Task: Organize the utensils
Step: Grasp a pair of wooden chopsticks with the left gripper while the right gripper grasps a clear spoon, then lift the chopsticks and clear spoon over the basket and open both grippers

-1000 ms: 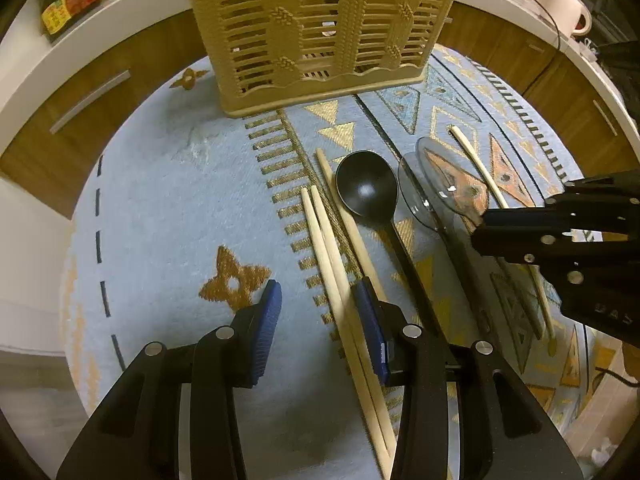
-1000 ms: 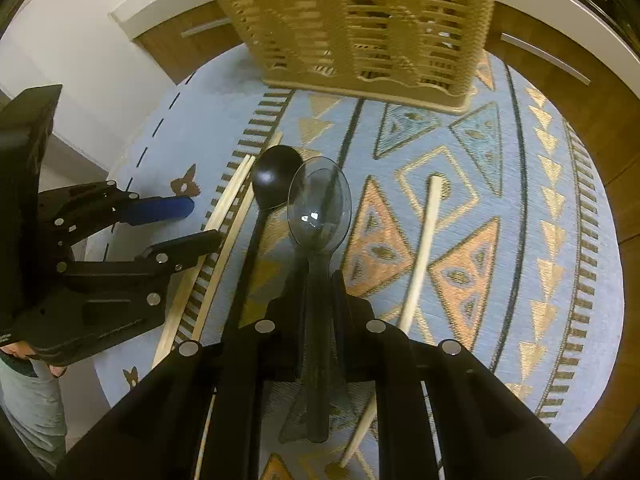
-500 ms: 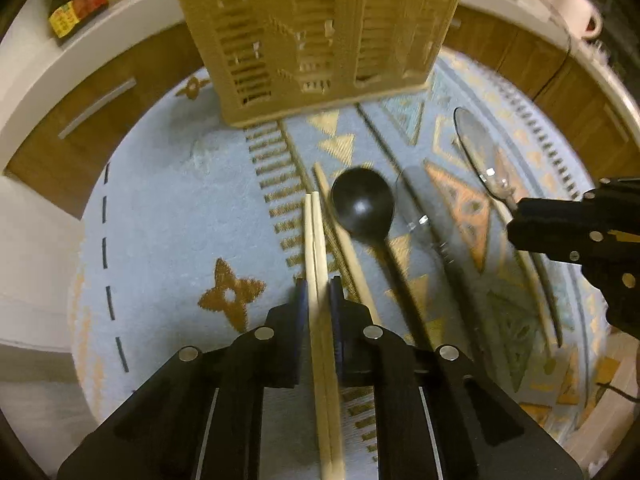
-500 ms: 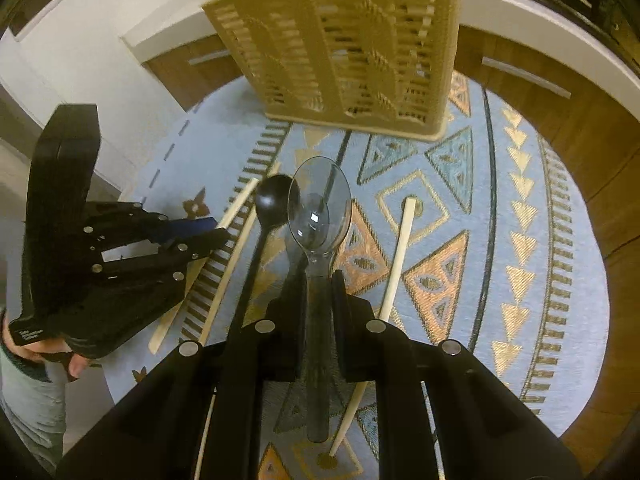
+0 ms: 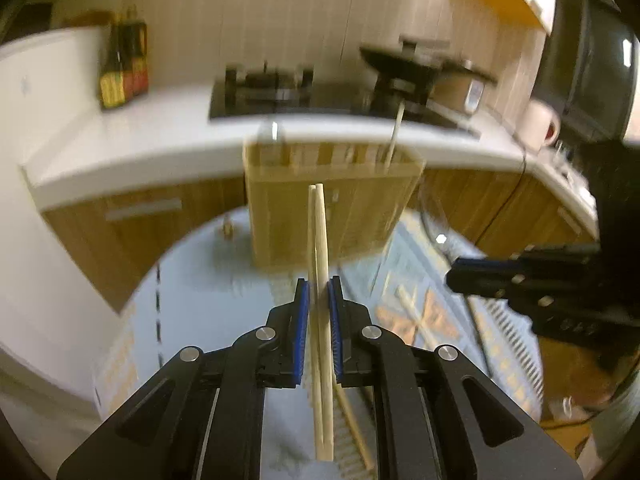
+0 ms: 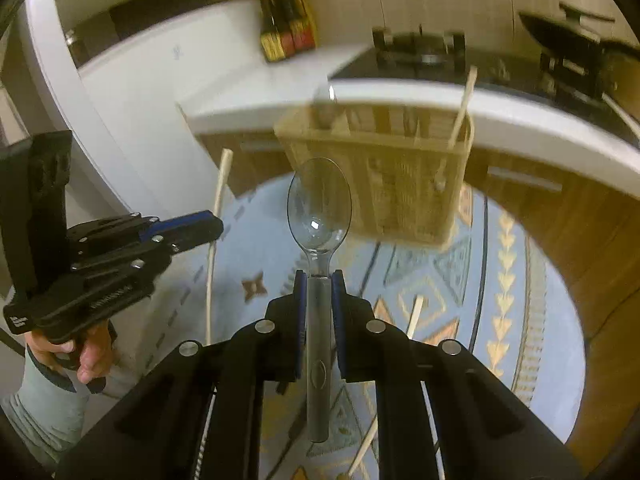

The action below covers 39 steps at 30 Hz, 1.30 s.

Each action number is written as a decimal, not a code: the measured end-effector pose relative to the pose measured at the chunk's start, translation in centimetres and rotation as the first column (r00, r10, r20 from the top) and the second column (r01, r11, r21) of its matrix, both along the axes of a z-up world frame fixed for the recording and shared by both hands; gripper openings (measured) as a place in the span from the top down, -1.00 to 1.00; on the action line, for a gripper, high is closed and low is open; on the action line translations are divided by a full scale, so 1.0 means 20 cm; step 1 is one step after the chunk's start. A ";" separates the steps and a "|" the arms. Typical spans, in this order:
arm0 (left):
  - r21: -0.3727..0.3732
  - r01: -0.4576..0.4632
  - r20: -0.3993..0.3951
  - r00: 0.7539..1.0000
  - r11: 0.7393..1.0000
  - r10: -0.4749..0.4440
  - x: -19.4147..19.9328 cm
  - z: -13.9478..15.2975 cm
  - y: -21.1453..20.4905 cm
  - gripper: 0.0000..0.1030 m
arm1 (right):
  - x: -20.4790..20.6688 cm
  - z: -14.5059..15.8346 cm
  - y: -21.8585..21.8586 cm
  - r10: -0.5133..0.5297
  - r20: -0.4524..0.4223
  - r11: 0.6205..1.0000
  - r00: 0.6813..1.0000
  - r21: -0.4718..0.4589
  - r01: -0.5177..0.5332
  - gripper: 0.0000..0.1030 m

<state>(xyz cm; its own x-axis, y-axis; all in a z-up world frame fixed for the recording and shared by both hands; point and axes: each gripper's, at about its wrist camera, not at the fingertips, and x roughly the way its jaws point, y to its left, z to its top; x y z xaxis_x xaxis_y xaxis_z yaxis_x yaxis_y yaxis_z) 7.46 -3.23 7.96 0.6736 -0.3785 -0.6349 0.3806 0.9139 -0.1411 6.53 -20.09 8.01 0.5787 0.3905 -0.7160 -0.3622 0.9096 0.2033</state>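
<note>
Holding a pair of pale wooden chopsticks [image 5: 320,264], your left tool [image 5: 319,286] has its blue pads clenched on them partway along their length. The two sticks lie side by side, tips close together at the far end, reaching toward the front of the basket [image 5: 332,204], while their near ends run back between the tool's black arms. They are lifted off the mat [image 5: 200,300].

Your right tool [image 6: 319,276] is clamped on a clear plastic spoon [image 6: 319,208]. You grip it at the neck, just behind the bowl; the oval bowl stands beyond the pads, and the handle runs back toward you between the fingers. The bowl sits in front of the basket's left part in the right wrist view.

The basket is a tan slatted holder standing at the far side of the round blue patterned mat. A spoon [image 6: 326,104] stands in its left end and a pale stick [image 6: 462,108] leans out of its right end. One more stick [image 6: 414,314] lies on the mat right of your right tool. Both views are blurred.
</note>
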 end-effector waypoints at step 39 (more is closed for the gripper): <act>-0.249 -0.039 0.376 0.917 0.968 0.133 0.52 0.25 -0.17 0.96 | 0.62 0.18 -0.19 -0.251 0.517 0.968 0.818 0.113 0.226 0.80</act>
<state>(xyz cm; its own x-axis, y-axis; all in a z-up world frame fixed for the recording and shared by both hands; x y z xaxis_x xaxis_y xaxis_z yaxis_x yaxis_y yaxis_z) 17.81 -6.57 13.00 0.8843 -0.4120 -0.2196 0.3695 0.9052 -0.2101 18.97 -23.91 11.65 0.9402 0.2148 -0.2644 -0.1983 0.9762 0.0880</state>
